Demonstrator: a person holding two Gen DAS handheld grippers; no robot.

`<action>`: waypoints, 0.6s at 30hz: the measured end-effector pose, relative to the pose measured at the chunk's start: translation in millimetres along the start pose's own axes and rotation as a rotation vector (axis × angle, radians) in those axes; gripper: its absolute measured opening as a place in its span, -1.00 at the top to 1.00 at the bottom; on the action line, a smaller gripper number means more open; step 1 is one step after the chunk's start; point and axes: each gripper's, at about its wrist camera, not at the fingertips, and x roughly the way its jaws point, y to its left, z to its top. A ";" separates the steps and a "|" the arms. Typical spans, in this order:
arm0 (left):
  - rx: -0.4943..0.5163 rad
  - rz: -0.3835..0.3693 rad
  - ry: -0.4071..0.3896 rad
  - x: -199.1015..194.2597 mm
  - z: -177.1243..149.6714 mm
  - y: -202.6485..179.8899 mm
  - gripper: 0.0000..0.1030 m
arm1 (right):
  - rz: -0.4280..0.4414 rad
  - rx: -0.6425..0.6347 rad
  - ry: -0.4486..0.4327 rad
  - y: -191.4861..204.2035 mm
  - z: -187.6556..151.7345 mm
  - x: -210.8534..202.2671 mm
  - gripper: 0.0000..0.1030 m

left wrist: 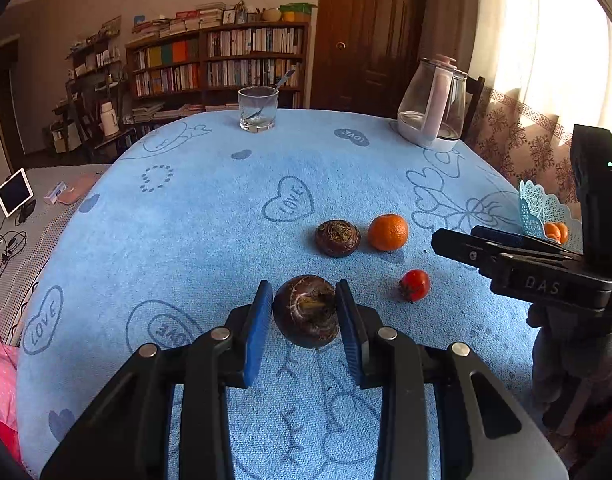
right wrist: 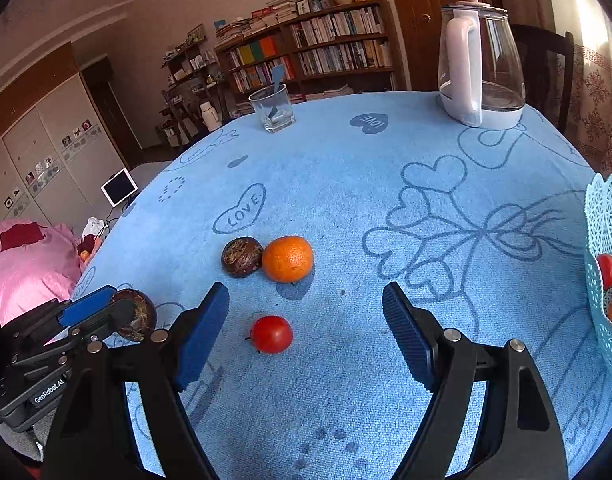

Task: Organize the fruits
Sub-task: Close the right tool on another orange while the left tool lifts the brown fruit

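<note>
Leftmost, the left hand-held gripper [left wrist: 305,312] was clamped on a dark brown water chestnut [left wrist: 306,311], its blue pads pressing both sides, just above the blue tabletop [left wrist: 210,240]. Beyond it a second chestnut [left wrist: 337,237] lay touching or almost touching a tangerine [left wrist: 388,232], with a small tomato [left wrist: 415,285] nearer. Farther right, the right hand-held gripper [right wrist: 306,332] stood wide apart, holding nothing, the tomato lying between its pads, and a lacy blue basket [right wrist: 604,216] held more fruit.

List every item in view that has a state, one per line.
left hand-held gripper: shut on near water chestnut
right hand-held gripper: open, nothing held
far water chestnut: loose on cloth
orange: loose on cloth
tomato: loose on cloth
basket: holds fruit
glass: upright, spoon inside
kettle: upright, lidded
</note>
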 end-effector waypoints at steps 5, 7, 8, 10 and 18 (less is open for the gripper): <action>-0.018 0.009 -0.014 -5.5 3.4 8.2 0.36 | -0.018 -0.018 0.038 9.0 10.5 29.1 -0.39; -0.024 0.011 -0.015 -6.5 4.1 10.4 0.36 | -0.015 -0.017 0.051 10.7 12.6 37.7 -0.33; -0.026 0.012 -0.015 -6.6 4.5 11.6 0.36 | -0.014 -0.017 0.058 11.4 13.6 42.0 -0.26; -0.029 0.014 -0.015 -6.7 4.3 12.5 0.36 | -0.012 -0.015 0.076 12.2 14.8 50.4 -0.16; -0.041 0.018 -0.014 -4.8 5.8 15.4 0.36 | -0.013 -0.005 0.100 10.2 14.1 64.2 0.20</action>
